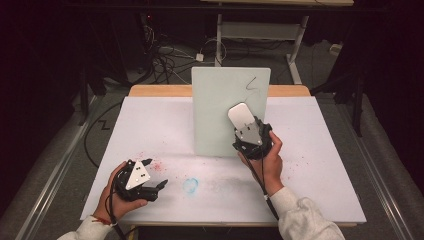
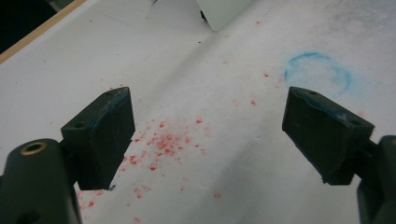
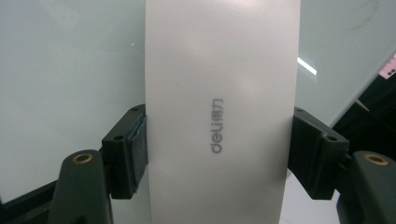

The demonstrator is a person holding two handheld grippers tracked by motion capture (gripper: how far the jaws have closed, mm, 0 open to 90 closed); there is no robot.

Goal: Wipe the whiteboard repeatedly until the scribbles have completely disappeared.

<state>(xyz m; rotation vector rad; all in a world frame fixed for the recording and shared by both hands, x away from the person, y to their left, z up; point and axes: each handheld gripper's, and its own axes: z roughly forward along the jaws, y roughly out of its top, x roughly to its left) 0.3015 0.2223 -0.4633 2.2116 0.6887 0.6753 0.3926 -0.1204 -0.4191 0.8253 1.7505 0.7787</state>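
Eraser (image 1: 241,114) in your right gripper (image 1: 248,131): a pale grey whiteboard eraser with the "deli" mark printed on its back, clamped across its width, one black jaw pressed to each long edge, as the right gripper view (image 3: 219,130) shows. Take the upright whiteboard (image 1: 220,100) as your landmark. The eraser lies against the board's face, in its right half and around mid-height, with its rounded end pointing up the board. Above the eraser, near the board's upper right corner, there is a thin dark scribble (image 1: 251,86); the eraser sits just below it and I cannot tell whether it touches the line. Your right hand (image 1: 267,162) comes up from in front of the board, below its lower right corner.

Your left gripper (image 1: 152,175) is well apart from the board, in front of it and off to its left, resting low over the white table sheet (image 1: 320,150). Its jaws stand wide apart with nothing between them; in the left gripper view (image 2: 208,135) you look straight down through the gap to the sheet. Red specks (image 2: 161,142) are scattered on the sheet under and beside that gripper, in front of the board's lower left corner. A smudged blue ring (image 1: 190,185) marks the sheet in front of the board's left half, between your two hands. The board's lower corner (image 2: 224,11) shows at the top of the left gripper view, beyond the specks.
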